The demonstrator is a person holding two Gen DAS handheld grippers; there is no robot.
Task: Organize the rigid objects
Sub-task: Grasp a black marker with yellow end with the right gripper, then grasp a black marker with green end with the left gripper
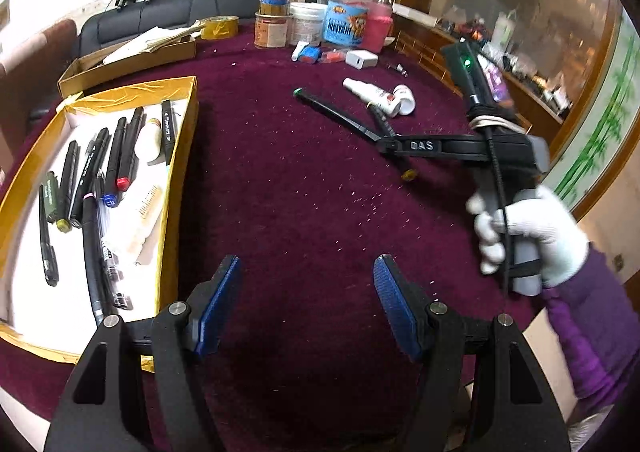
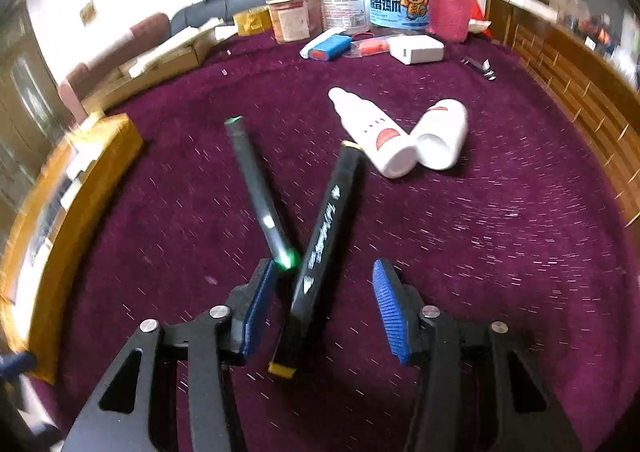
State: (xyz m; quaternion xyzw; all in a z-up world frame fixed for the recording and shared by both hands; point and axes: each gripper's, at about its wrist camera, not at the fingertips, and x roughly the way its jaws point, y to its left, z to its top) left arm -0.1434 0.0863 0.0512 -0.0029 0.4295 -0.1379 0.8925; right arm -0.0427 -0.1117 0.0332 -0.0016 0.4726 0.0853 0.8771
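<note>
Two black markers lie on the maroon cloth: one with green ends (image 2: 260, 192) (image 1: 336, 112) and one with yellow ends (image 2: 320, 248). My right gripper (image 2: 324, 304) is open, its jaws on either side of the yellow-ended marker's near half, not closed on it. It shows from the side in the left wrist view (image 1: 384, 144). My left gripper (image 1: 308, 300) is open and empty above bare cloth. A yellow box (image 1: 176, 156) at the left holds several black markers and pens (image 1: 120, 156).
Two white bottles (image 2: 372, 132) (image 2: 444, 132) lie beyond the markers. Jars and tubs (image 2: 400, 4), a white charger (image 2: 416, 48) and small items stand at the back. A cardboard box (image 1: 120, 56) is behind the yellow box. A wooden edge (image 2: 580, 100) runs along the right.
</note>
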